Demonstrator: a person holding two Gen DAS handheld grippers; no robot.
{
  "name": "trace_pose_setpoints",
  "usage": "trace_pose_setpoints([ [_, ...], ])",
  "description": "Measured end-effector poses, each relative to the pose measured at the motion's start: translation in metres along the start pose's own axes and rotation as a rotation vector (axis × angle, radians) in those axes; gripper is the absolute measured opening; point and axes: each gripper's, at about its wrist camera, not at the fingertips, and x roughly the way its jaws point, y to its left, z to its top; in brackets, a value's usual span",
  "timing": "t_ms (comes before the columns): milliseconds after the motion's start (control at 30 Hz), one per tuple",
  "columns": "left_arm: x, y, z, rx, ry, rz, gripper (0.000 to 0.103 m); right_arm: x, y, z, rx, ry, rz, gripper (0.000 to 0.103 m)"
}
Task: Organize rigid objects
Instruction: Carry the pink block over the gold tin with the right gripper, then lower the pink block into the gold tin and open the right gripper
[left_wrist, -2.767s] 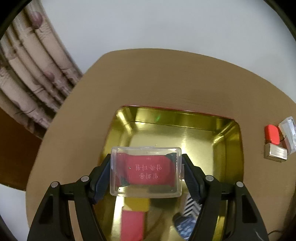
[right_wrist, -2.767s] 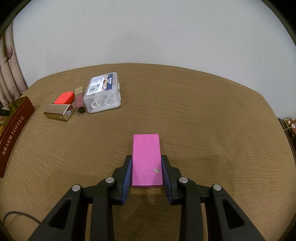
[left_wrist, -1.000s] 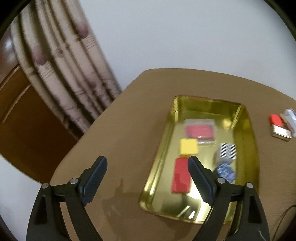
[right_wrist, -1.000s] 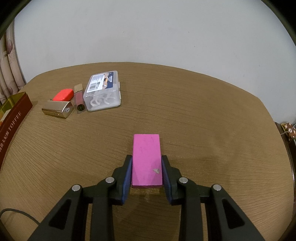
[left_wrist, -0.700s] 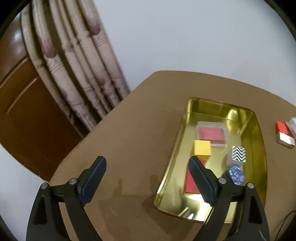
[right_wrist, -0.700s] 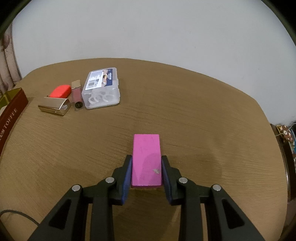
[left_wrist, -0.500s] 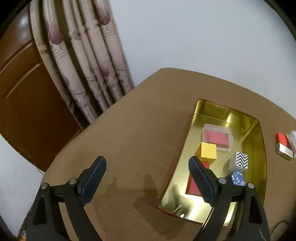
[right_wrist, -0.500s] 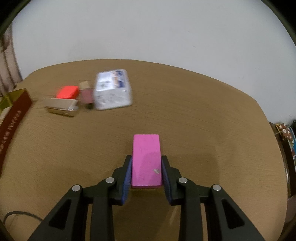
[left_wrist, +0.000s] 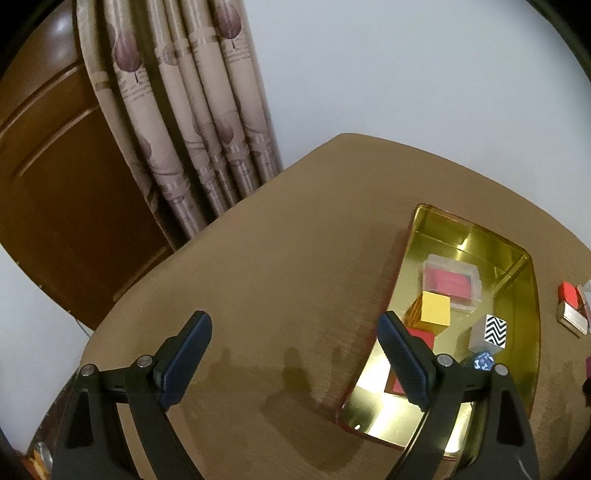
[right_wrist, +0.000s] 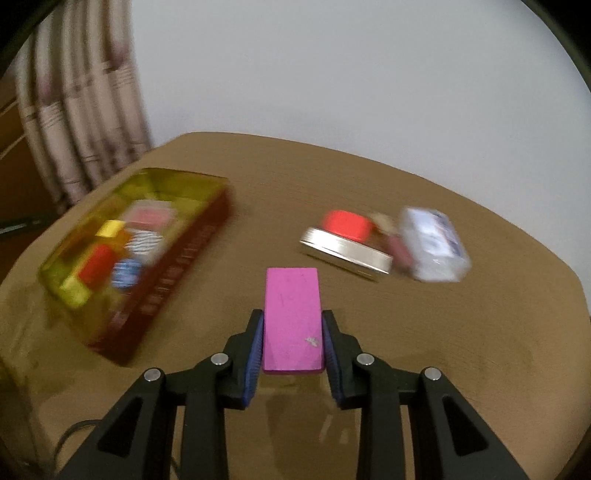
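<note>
We are carrying the pink block (right_wrist: 291, 319) toward the gold tin (right_wrist: 207, 225), which is lying on the brown table (right_wrist: 424, 314) at about ten o'clock of the block in the right wrist view. The right tongs (right_wrist: 292, 341) are clamping the block by its long sides, its far end projecting forward past the pads. The left tongs (left_wrist: 295, 354) are standing wide apart with nothing between them, hanging over bare table at nine o'clock of the tin. Inside the tin we are seeing a clear case with a red insert (left_wrist: 450, 282), a yellow cube (left_wrist: 436, 314), a zigzag cube (left_wrist: 493, 330), a blue patterned piece (left_wrist: 483, 361) and a red block (left_wrist: 417, 341). Outside it, at about two o'clock of the pink block, a red-topped metal box (right_wrist: 343, 240) and a clear plastic box (right_wrist: 436, 243) are waiting.

We judge the transport step to be in hand. The next move is calling for a swing over the tin's near wall, a descent into a free patch of floor, then release.
</note>
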Motion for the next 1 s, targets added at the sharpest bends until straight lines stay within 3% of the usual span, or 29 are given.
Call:
trace_pose_setpoints([
  [333, 0.007, 0.010, 0.002, -0.048, 0.029, -0.014, 0.089, 0.006, 0.104, 0.030, -0.137, -0.007, 0.173, 0.030],
  [500, 0.009, 0.011, 0.004, -0.056, 0.033, -0.016, 0.089, 0.022, 0.138, 0.033, -0.188, 0.027, 0.201, 0.030],
  [1000, 0.015, 0.010, 0.004, -0.055, 0.053, -0.022, 0.089, 0.059, 0.166, 0.032, -0.229, 0.094, 0.213, 0.030],
])
